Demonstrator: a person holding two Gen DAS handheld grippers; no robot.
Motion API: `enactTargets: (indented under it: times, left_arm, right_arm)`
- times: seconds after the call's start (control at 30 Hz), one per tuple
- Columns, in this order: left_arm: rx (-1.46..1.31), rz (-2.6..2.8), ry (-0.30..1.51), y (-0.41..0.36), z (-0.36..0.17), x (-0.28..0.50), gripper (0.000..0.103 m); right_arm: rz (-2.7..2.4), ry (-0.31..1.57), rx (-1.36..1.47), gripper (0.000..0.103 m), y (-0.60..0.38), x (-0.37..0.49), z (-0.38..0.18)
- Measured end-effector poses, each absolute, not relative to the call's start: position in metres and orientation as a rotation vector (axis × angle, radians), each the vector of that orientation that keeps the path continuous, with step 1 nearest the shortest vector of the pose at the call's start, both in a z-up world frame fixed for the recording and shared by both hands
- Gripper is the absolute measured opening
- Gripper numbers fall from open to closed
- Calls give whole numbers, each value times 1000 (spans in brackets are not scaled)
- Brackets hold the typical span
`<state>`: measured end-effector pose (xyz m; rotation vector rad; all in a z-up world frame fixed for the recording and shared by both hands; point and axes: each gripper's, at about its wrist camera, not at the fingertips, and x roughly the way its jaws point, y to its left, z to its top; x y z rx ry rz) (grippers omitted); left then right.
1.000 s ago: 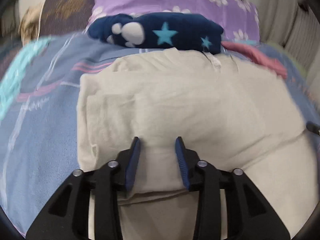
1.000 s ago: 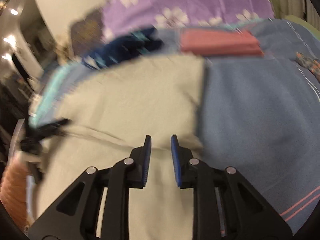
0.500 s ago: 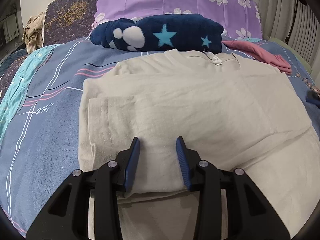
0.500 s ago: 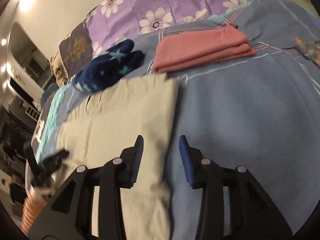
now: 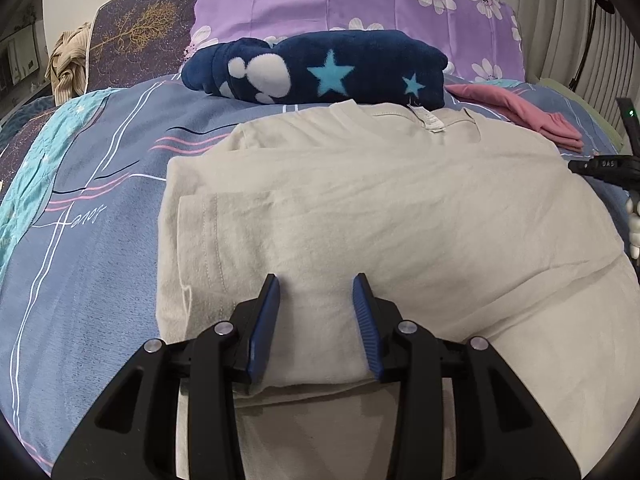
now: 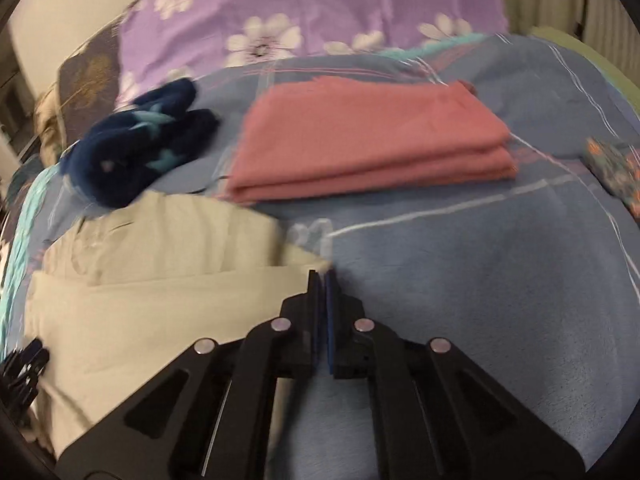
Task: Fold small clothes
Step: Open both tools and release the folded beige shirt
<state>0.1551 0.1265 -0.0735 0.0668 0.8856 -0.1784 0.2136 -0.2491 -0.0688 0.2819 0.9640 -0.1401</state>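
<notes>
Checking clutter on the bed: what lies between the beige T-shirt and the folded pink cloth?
Only bare blue bedsheet separates the beige T-shirt from the folded pink cloth, seen in the right wrist view.

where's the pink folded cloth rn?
The pink folded cloth lies on the blue bedsheet at centre of the right wrist view, beyond the beige shirt, right of the navy star fleece.

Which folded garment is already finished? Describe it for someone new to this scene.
Start at the purple floral pillow at the head of the bed. Just below it, on the blue bedspread, lies the pink garment, a neat stacked rectangle. Its neighbours are a fluffy navy star-print bundle and a beige shirt.
</notes>
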Motion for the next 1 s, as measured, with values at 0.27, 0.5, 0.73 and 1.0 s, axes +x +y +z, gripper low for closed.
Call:
enactTargets:
  times: [0.27,0.5,0.73,1.0]
  left_arm:
    - [61,-180,886,127,-74,155,41]
    - [81,-169,881,125,-73,154,41]
    - [61,-169,872,129,-70,152,45]
    - [-90,-156,801,189,-40,128,42]
  right_arm:
    - [126,892,362,13,-238,139,-33]
    - [119,976,264,23,-221,93,-78]
    - [89,975,227,25,-216,71,-75]
    - [79,940,299,24,-224,54,-64]
